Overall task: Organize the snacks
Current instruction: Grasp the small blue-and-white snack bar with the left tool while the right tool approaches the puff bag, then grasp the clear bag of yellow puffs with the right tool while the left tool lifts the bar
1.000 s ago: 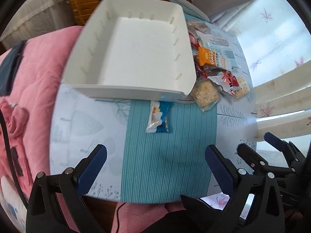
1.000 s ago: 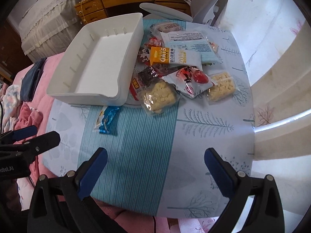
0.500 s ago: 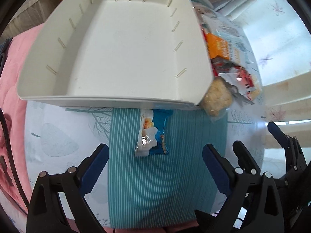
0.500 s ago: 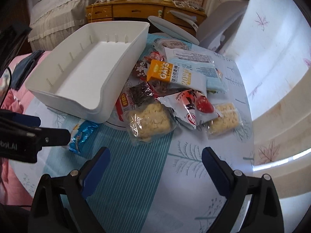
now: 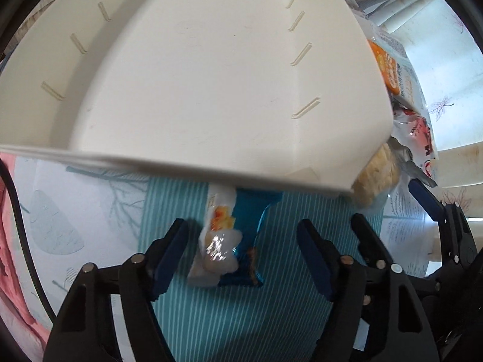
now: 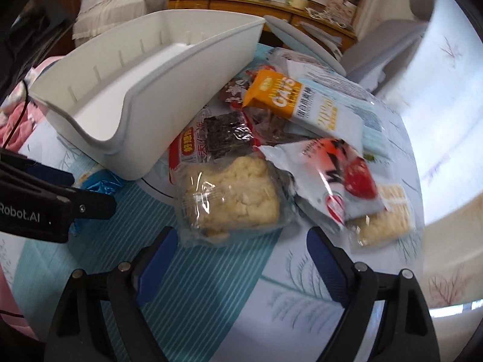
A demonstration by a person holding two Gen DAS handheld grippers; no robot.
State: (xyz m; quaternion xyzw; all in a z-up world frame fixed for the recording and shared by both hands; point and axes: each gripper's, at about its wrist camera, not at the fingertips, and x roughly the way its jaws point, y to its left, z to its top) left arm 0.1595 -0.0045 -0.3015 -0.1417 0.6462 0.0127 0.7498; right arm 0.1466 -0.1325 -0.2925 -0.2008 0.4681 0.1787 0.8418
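A blue and white snack packet [image 5: 231, 238] lies on the teal striped mat, its far end under the rim of the empty white bin [image 5: 193, 69]. My left gripper [image 5: 243, 241] is open, its fingers on either side of the packet, not touching it. In the right wrist view my right gripper [image 6: 241, 250] is open, just short of a clear bag of pale puffed snacks [image 6: 231, 196]. The bin [image 6: 157, 69] stands to the left, with a pile of snacks beside it: an orange oats pack [image 6: 299, 102], a red and white bag [image 6: 332, 175], a seaweed pack [image 6: 229, 135].
The left gripper [image 6: 45, 199] shows at the right wrist view's left edge over the blue packet [image 6: 99, 184]. A second puffed snack bag [image 6: 383, 220] lies at the right. A wooden desk [image 6: 271, 9] and a grey chair [image 6: 380, 51] stand behind the table. Pink bedding [image 5: 12, 241] lies to the left.
Both grippers have moved forward and down. The left one now straddles the blue packet and has narrowed a little; the right one has closed in on the puffed snack bag.
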